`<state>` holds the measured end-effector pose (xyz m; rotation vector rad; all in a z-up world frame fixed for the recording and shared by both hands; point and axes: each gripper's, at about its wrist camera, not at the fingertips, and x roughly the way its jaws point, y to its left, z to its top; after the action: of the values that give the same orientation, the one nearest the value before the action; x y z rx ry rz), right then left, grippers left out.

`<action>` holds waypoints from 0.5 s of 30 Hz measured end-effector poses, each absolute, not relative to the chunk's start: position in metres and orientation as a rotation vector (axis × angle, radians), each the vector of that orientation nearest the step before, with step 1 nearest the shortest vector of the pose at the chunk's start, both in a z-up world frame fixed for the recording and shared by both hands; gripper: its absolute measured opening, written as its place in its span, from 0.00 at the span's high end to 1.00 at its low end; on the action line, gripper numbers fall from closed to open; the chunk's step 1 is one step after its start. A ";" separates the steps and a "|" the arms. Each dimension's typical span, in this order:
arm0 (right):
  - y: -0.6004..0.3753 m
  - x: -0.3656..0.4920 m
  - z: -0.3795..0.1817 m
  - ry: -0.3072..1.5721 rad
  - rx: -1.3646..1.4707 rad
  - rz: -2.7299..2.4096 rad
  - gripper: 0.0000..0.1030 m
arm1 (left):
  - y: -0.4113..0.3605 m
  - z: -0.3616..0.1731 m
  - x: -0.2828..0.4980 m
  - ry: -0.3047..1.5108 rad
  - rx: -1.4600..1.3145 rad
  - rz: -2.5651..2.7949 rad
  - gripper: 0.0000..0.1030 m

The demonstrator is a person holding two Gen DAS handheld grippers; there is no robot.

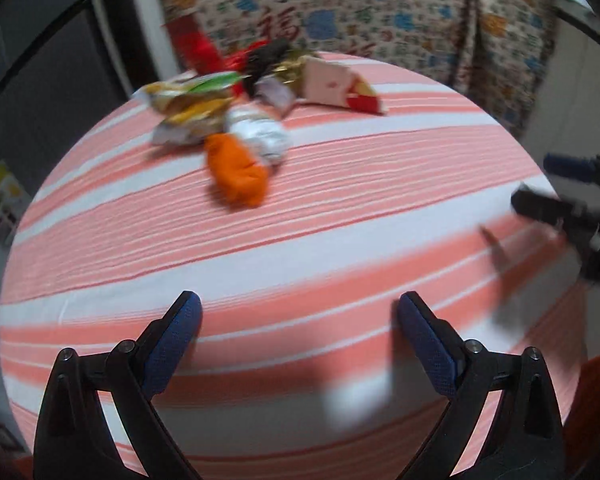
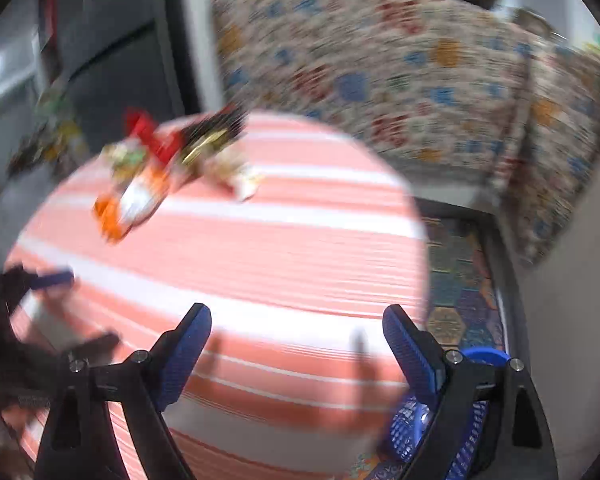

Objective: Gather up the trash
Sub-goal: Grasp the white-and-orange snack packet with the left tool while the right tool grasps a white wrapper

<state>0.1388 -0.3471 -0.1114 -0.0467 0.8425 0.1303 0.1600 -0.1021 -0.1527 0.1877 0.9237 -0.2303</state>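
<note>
Reading my left wrist view from the left edge across: my left gripper sits at the bottom of the frame with its blue-padded jaws spread wide and nothing between them. Above it, in the upper left to upper middle, the trash lies heaped on the round table covered in a pink-and-white striped cloth: a crumpled yellow-and-green snack wrapper, an orange crumpled wrapper just below it, a silver foil wrapper touching the orange one, and further right a pink-and-red folded paper carton. At the far right edge my right gripper hangs over the cloth's rim, blurred.

In the right wrist view, the same heap shows in the upper left, smeared by motion. The right gripper's jaws at the bottom stand apart and empty. At the lower right, beside the table on the floor, sits a blue plastic mesh basket, partly hidden behind one finger.

I judge the collecting far from finished: the pile is still on the cloth, and I cannot see into the basket.
</note>
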 end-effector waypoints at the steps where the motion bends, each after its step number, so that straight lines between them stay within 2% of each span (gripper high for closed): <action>1: -0.334 0.146 -0.118 0.867 -0.083 0.142 0.13 | -0.094 -0.154 0.164 0.933 0.164 -0.226 0.02; 5: -0.307 0.164 -0.142 0.953 -0.132 0.175 0.13 | -0.085 -0.156 0.174 0.938 0.137 -0.227 0.00; 8: -0.303 0.175 -0.142 0.945 -0.105 0.184 0.10 | -0.084 -0.157 0.187 0.937 0.130 -0.228 0.00; 10: -0.304 0.184 -0.142 0.932 -0.098 0.184 0.02 | -0.087 -0.158 0.202 0.938 0.127 -0.226 0.00; 15: -0.305 0.199 -0.146 0.934 -0.090 0.174 0.00 | -0.104 -0.158 0.241 0.931 0.135 -0.221 0.00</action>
<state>0.1988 -0.3046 -0.1462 -0.0904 0.9340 0.1737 0.2411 -0.1041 -0.1582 0.1347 0.9313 -0.2212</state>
